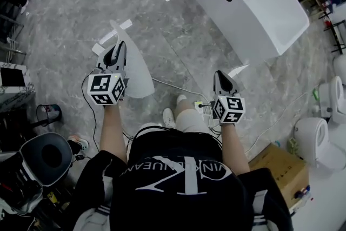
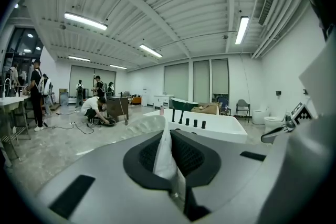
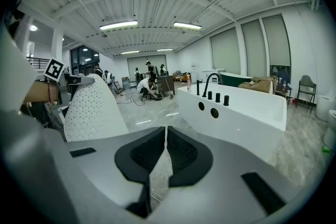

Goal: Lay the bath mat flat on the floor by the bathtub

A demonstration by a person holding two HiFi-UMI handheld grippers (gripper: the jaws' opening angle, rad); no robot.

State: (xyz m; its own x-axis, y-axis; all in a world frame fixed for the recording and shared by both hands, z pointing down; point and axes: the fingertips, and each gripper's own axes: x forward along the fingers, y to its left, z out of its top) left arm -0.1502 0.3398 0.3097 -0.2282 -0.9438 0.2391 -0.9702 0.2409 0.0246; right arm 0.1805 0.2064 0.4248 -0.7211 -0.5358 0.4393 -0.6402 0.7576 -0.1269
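The white perforated bath mat [image 1: 134,70] hangs from my left gripper [image 1: 116,55], which is shut on its edge. In the left gripper view the mat [image 2: 166,152] is pinched between the black pads and curves away ahead. The right gripper view shows the mat [image 3: 94,110] as a dotted white sheet at the left. My right gripper [image 1: 219,76] is held level with the left, its jaws closed with nothing between them [image 3: 166,136]. The white bathtub [image 1: 254,2] with black taps stands ahead to the right, also seen as the bathtub [image 2: 210,131] and the bathtub [image 3: 236,113].
Grey marble floor [image 1: 162,30] lies between me and the tub. A cable [image 1: 178,86] runs across it near my feet. A cardboard box [image 1: 281,167] and white toilets [image 1: 319,138] are at the right; a black bin [image 1: 47,114] and a chair [image 1: 48,155] at the left.
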